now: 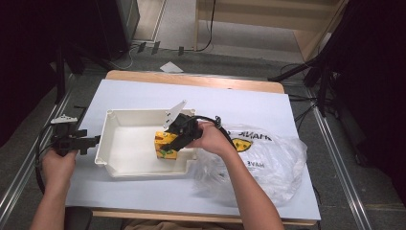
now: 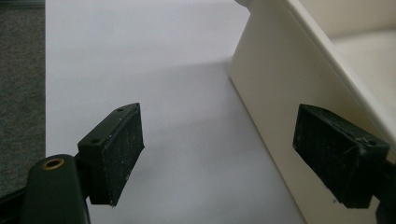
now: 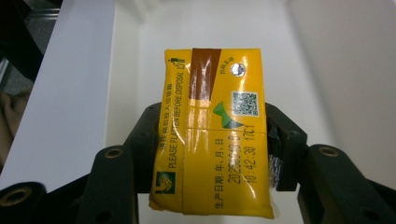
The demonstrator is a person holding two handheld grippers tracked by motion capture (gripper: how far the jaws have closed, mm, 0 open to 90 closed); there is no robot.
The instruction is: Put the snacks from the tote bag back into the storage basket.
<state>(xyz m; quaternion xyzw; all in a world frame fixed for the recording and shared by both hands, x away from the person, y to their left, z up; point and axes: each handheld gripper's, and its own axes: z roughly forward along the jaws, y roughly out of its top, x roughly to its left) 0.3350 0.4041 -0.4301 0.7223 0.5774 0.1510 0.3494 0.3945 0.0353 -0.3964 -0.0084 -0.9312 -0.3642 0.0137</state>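
A yellow drink carton (image 3: 212, 135) is gripped between the jaws of the right tool (image 1: 178, 139) and held inside the white tray (image 1: 125, 165) on the table (image 1: 143, 93), beside a plastic bag (image 1: 268, 160); the left tool (image 2: 233, 158) is held released, just outside the tray's left wall

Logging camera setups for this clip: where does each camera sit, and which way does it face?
High view: above the person's side, looking forward and down on the table; forearms, both hands.
Left gripper view: on the left gripper, along open jaws at the white tray.
Right gripper view: on the right gripper, jaws around the yellow carton.
Shared: tray and carton.
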